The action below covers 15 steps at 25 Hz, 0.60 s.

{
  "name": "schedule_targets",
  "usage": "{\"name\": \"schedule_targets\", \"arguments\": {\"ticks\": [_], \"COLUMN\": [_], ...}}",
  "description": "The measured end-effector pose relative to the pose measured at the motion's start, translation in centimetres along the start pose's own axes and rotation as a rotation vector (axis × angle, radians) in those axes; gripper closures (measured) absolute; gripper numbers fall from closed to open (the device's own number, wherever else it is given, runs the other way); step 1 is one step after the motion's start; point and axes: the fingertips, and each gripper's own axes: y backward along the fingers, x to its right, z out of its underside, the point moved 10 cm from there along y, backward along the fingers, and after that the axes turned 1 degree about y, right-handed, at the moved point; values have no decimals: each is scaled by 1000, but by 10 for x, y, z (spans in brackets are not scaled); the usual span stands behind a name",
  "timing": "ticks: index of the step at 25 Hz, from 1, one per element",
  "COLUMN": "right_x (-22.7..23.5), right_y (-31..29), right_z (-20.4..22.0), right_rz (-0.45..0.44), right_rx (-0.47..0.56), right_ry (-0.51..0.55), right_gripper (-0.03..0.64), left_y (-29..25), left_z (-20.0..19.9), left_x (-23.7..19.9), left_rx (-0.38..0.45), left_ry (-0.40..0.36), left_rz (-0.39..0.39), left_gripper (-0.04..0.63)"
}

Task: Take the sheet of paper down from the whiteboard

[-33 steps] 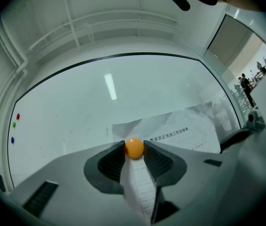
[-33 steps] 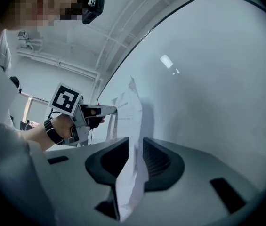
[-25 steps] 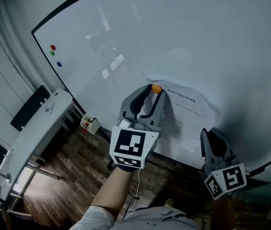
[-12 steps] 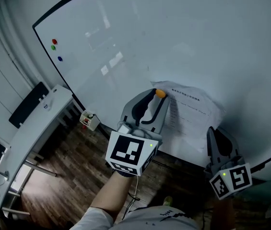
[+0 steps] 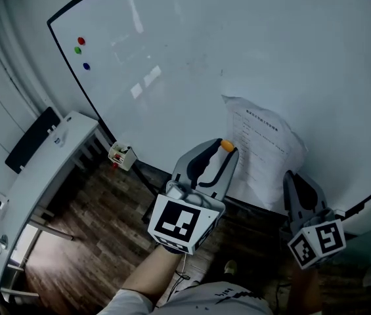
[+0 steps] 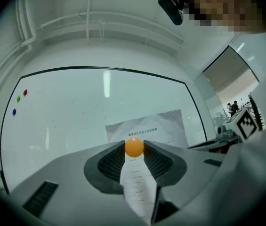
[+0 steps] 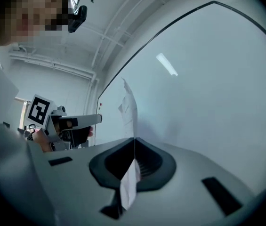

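Observation:
The printed sheet of paper (image 5: 267, 146) hangs crumpled against the whiteboard (image 5: 238, 38), its top edge curling away from the surface. My left gripper (image 5: 226, 146) is shut on a small orange ball magnet (image 6: 134, 147), held just off the sheet's left side. My right gripper (image 5: 290, 174) is shut on the paper's lower edge; in the right gripper view the sheet (image 7: 129, 105) rises edge-on from the closed jaws. The left gripper view shows the sheet (image 6: 147, 126) behind the magnet.
Red (image 5: 81, 41), green (image 5: 78, 50) and blue (image 5: 86, 65) magnets sit at the board's upper left. A white desk (image 5: 41, 169) stands at the left. A small box of markers (image 5: 122, 155) sits below the board's bottom edge, with wood floor beneath.
My left gripper has pulled the orange magnet off the sheet's top left corner and moved it down and away from the board. The sheet's top has come loose. The right gripper kept its hold.

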Motion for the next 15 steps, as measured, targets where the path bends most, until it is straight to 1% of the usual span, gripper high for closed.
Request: {"name": "schedule_targets", "arguments": {"ticks": [4, 10, 12, 15], "right_x": [-26, -85, -96, -100], "right_y": [15, 60, 68, 69], "right_z": [3, 22, 21, 17], "right_rz": [30, 66, 77, 91], "right_rx": [-15, -25, -29, -42], "right_ry": [3, 14, 17, 21], "right_gripper": [601, 601, 601, 601], "left_y": [28, 96, 108, 111], "left_z": [8, 21, 21, 19], "left_x": [4, 17, 18, 17], "left_rx": [-45, -55, -56, -67], "left_ry": [25, 36, 49, 75], "left_rz": [22, 72, 80, 83], "left_gripper": [462, 462, 463, 462]}}
